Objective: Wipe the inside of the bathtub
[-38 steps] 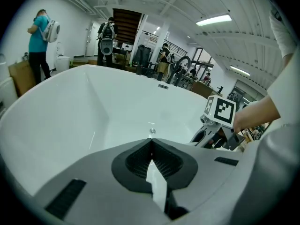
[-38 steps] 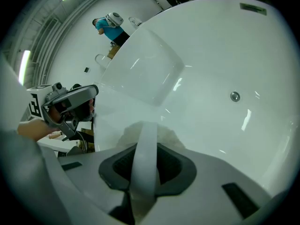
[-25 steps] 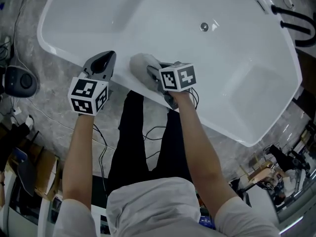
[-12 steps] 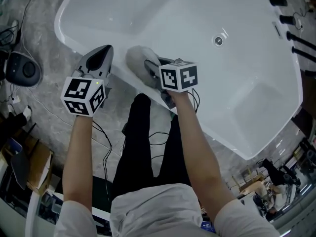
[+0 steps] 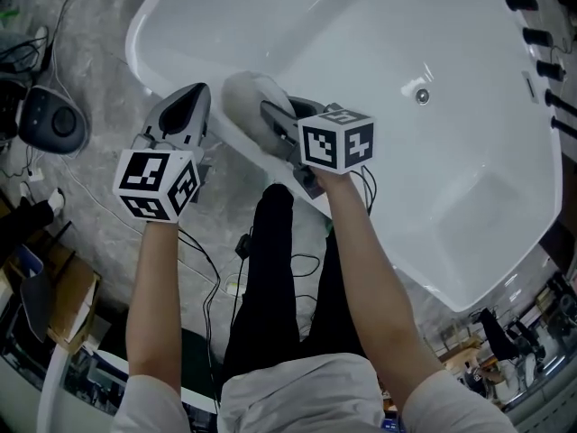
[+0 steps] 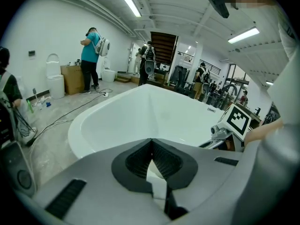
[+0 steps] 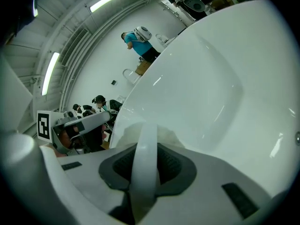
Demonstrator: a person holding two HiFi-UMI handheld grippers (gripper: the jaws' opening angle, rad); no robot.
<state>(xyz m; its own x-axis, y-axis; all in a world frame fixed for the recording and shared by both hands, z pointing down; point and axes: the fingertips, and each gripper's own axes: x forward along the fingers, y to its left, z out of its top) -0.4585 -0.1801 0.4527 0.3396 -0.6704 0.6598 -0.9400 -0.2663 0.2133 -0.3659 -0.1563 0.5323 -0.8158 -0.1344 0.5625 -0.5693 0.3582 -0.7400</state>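
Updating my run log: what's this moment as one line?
left gripper shut, empty | right gripper shut on wiping pad | pad at bathtub rim

One overhead, two at jaw level
Looking steeply down from the head; peering close across the white bathtub [image 5: 379, 43], shared by all.

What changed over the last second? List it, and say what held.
The right gripper appears to have slid the wiping pad along the near rim of the bathtub, away from the drain toward the rounded end; the head view swung too. Nothing was taken hold of or let go. Unchanged: right gripper shut on the pad's strap, left gripper shut and empty outside the tub.
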